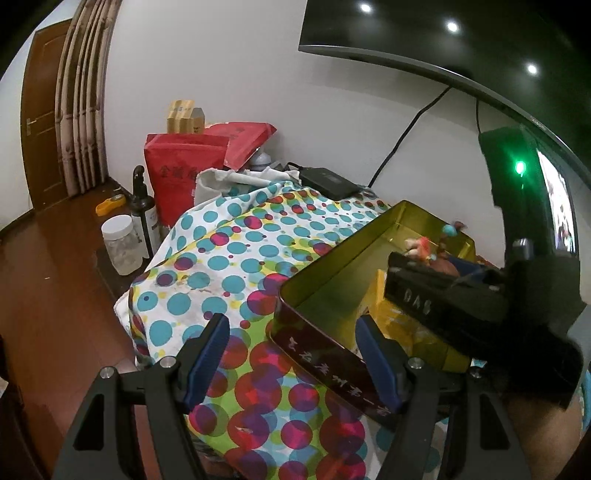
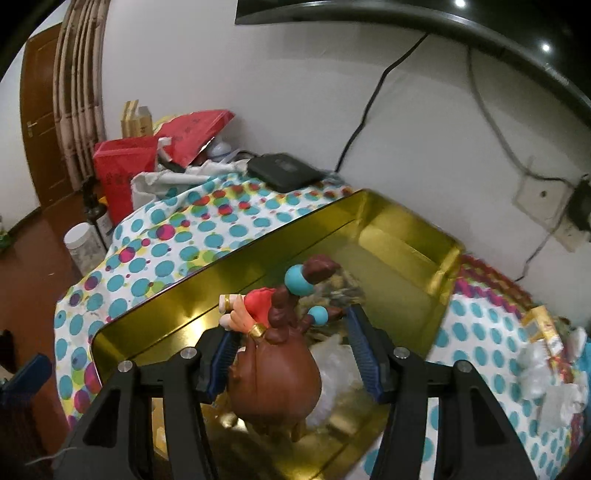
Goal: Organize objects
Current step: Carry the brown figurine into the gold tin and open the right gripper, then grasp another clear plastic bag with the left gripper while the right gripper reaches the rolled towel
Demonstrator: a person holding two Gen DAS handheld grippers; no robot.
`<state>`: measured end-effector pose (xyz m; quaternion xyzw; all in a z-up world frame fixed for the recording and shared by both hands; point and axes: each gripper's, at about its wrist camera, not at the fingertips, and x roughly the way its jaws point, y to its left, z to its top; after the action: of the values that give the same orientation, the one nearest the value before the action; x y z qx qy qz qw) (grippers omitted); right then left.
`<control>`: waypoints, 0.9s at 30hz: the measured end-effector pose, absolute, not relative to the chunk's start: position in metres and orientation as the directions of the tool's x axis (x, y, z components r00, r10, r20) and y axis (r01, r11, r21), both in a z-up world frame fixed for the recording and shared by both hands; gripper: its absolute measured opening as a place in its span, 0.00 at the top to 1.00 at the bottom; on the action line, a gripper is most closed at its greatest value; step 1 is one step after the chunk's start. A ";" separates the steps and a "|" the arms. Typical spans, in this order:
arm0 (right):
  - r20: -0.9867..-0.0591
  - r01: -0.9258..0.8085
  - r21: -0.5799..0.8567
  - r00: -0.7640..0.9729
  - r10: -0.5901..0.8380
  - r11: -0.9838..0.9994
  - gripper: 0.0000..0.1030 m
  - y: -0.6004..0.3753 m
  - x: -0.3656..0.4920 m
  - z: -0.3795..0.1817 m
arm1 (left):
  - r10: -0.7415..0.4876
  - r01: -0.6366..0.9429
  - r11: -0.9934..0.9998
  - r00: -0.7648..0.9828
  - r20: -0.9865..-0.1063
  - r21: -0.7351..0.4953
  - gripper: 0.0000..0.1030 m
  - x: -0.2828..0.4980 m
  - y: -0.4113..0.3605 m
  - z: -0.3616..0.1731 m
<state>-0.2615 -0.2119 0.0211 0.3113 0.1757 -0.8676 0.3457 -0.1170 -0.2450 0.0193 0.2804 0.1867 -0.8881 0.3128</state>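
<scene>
An open gold-lined tin box (image 2: 402, 236) lies on a dotted cloth (image 2: 162, 254). A brown reindeer figurine (image 2: 280, 373) with blue antler balls and a red rider hangs over the tin's near half. My right gripper (image 2: 291, 332) is shut on it: the left pad touches the rider's arm, the right pad meets an antler. In the left wrist view the same tin (image 1: 332, 258) has a dark red outer wall, and the right gripper (image 1: 480, 306) hovers above it with the figurine (image 1: 424, 247). My left gripper (image 1: 291, 325) is open, straddling the tin's near corner without pressing it.
Yellow packets (image 1: 391, 317) and white plastic (image 2: 336, 365) lie in the tin. Red bags (image 1: 184, 173), a black box (image 1: 328, 181), a pump bottle (image 1: 142, 214) and a clear jar (image 1: 120, 243) stand left and behind. A TV (image 1: 443, 33) hangs above; wrappers (image 2: 546, 354) lie right.
</scene>
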 end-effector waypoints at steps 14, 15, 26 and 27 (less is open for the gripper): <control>-0.580 0.434 -0.029 -0.741 -0.338 -0.901 0.14 -0.046 -0.301 0.033 | -0.413 0.545 -0.835 -0.712 -0.568 -0.076 0.30 -0.130 -0.200 0.018; -0.591 0.393 -0.022 -0.747 -0.305 -0.919 0.14 -0.021 -0.307 0.026 | -0.402 0.527 -0.847 -0.721 -0.564 -0.070 0.30 -0.132 -0.194 0.018; -0.671 0.125 0.011 -0.735 -0.100 -0.992 0.13 0.132 -0.339 -0.002 | -0.131 0.212 -0.975 -0.784 -0.606 -0.065 0.29 -0.178 -0.088 0.014; -0.687 0.108 0.010 -0.722 -0.085 -0.994 0.13 0.141 -0.344 -0.005 | -0.092 0.173 -0.982 -0.775 -0.625 -0.070 0.29 -0.189 -0.079 0.014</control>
<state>-0.3442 0.1413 -0.0048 0.3694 0.0155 -0.9277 0.0522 -0.1891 -0.0793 0.0136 0.3277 0.0616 -0.9401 0.0704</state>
